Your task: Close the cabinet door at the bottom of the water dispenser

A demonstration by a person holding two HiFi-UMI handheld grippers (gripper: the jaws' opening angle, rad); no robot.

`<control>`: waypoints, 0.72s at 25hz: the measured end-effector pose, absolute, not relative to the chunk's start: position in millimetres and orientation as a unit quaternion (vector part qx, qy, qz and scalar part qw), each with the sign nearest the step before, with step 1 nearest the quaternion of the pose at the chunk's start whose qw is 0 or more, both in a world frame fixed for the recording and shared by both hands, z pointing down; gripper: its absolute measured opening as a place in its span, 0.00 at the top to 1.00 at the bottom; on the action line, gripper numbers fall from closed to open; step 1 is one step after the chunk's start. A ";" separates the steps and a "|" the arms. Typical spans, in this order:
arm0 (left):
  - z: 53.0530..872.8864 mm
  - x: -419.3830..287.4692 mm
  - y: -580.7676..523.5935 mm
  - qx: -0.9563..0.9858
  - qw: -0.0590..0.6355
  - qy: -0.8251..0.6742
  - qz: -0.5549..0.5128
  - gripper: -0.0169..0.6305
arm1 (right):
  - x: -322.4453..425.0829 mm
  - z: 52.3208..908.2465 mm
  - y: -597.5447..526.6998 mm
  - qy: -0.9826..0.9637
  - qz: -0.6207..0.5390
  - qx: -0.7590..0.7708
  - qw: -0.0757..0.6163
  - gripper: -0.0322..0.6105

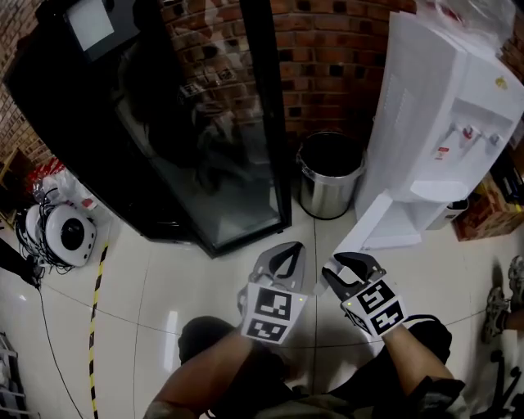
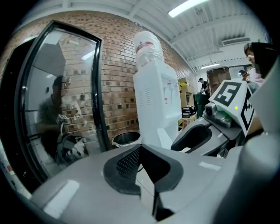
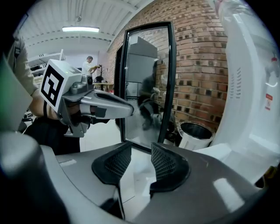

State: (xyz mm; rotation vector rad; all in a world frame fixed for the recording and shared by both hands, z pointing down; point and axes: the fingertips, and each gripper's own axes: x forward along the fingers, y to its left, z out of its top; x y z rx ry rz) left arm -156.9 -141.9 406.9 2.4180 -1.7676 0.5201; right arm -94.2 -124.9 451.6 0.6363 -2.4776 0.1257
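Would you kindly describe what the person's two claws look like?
The left claw and the right claw are alike. Each has a smooth, glossy grey shell and black pads with a fine dotted texture. Each carries a white cube printed with black square markers, with a small green light at its edge.

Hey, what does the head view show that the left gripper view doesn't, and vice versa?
Only the head view: a white round device with cables on the floor, and striped floor tape. Only the left gripper view: a ceiling light and a person far back. Both: the water dispenser, the steel bin beside it, the black glass-door cabinet.
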 end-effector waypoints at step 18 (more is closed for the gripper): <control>386.6 -82.2 -145.4 0.831 0.046 -0.537 0.140 0.97 | -22.1 477.7 -92.3 -0.875 0.052 0.265 0.402 0.81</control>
